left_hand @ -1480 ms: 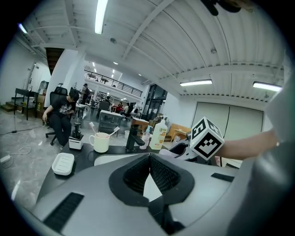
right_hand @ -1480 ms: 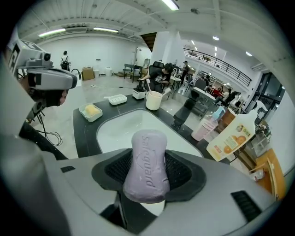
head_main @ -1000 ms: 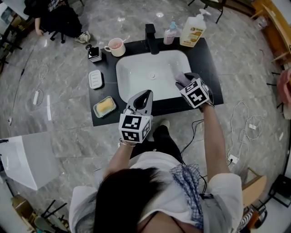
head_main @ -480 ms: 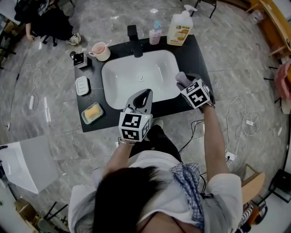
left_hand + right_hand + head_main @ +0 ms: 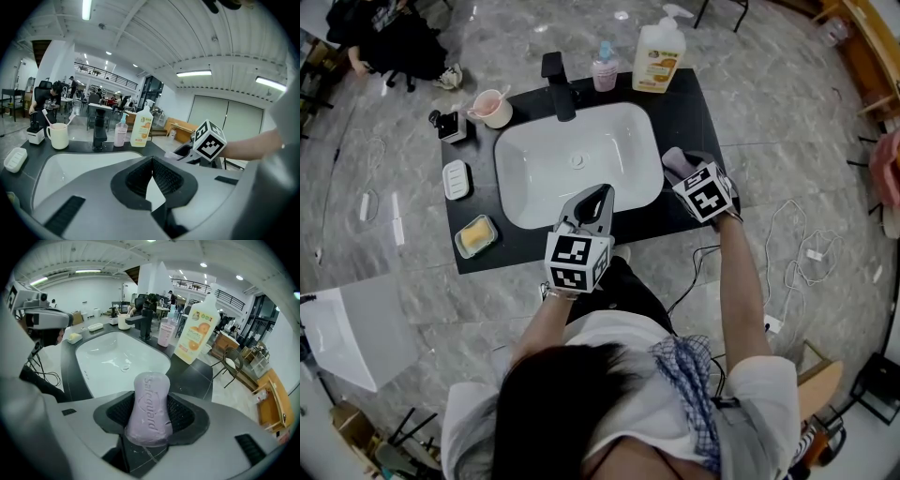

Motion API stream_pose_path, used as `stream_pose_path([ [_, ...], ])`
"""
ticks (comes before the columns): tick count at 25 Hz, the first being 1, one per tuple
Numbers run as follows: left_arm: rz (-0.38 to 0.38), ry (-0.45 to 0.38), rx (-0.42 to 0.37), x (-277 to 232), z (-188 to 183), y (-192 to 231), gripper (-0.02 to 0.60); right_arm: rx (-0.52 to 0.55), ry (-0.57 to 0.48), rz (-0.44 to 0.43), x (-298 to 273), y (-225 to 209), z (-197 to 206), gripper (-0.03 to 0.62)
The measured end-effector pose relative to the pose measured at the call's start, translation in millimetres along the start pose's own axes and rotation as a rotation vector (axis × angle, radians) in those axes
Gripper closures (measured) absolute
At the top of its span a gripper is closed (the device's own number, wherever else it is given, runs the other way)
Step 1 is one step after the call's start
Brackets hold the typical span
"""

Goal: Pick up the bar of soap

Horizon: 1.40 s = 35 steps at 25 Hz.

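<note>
Right gripper point(image 5: 151, 422) clamped on the purple bar of soap point(image 5: 149, 397), held above the worktop point(image 5: 698, 112) near its right edge, by the right rim of the basin point(image 5: 534, 178). Left gripper point(image 5: 152, 174) jaws together, nothing between, over the front edge.

The surface point(image 5: 698, 108) carries two pump bottles point(image 5: 659, 58), one mug point(image 5: 492, 108), one faucet point(image 5: 556, 84), one basin point(image 5: 609, 141), two soap dishes point(image 5: 457, 179), one yellow soap bar point(image 5: 475, 234), plus one purple soap bar point(image 5: 149, 408).

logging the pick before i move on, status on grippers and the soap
Right gripper shut on the purple bar of soap, over the counter beside the sink. Left gripper shut, empty. Nothing in the way.
</note>
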<state>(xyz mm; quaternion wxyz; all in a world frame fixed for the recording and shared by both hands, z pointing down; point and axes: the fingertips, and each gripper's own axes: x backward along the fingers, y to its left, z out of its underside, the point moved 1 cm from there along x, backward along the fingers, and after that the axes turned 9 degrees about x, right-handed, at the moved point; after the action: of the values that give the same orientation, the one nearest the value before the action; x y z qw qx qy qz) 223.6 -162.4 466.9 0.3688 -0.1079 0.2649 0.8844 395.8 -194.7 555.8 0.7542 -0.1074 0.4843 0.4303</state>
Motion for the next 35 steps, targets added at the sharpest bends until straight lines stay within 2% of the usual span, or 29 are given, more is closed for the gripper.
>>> stream_pose_path([
  [18, -0.047, 0.039, 0.01, -47, 6, -11, 0.571, -0.012, 0.05, -0.072, -33, -34, 42, 0.367],
  [30, -0.102, 0.056, 0.003, -52, 9, -7, 0.571, -0.076, 0.062, -0.129, -53, -39, 61, 0.367],
  [35, -0.141, 0.05, 0.008, -48, 5, 4, 0.571, -0.068, 0.065, -0.145, -60, -38, 61, 0.367],
])
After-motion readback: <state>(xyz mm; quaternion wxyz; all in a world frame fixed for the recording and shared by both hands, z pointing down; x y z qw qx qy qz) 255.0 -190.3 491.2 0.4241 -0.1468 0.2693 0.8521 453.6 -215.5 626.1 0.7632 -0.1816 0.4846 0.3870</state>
